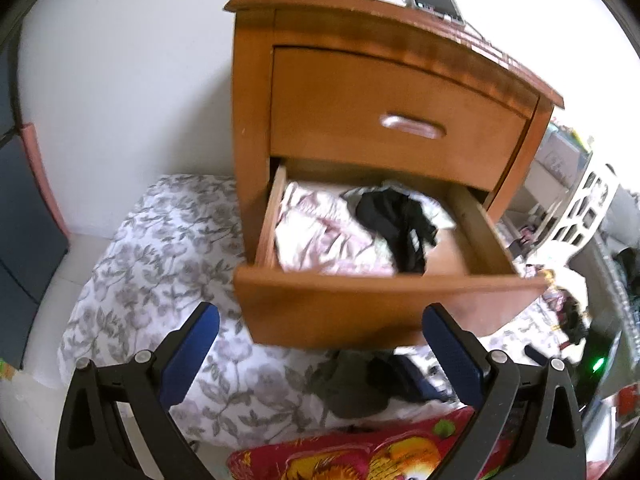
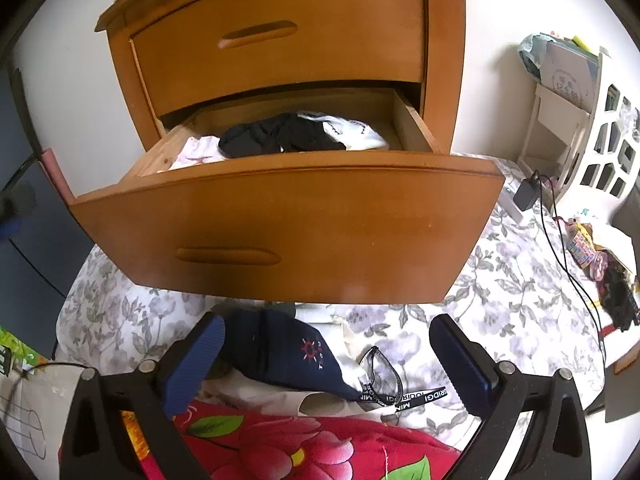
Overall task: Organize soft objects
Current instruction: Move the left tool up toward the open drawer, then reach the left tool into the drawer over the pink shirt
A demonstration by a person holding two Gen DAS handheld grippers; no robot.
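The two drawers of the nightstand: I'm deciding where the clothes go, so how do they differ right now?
The top drawer is pushed in flush; the bottom drawer is pulled out. The bottom drawer shows a black garment and pale pink fabric inside; the top drawer's contents are hidden. Both have the same orange-brown wood, curved fronts and a horizontal recessed handle.

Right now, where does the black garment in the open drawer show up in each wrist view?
Left wrist view: black garment lies right of centre inside the open drawer, on pale pink cloth.
Right wrist view: it sits above centre, just behind the drawer front.
Shared landmark: the closed upper drawer directly above.
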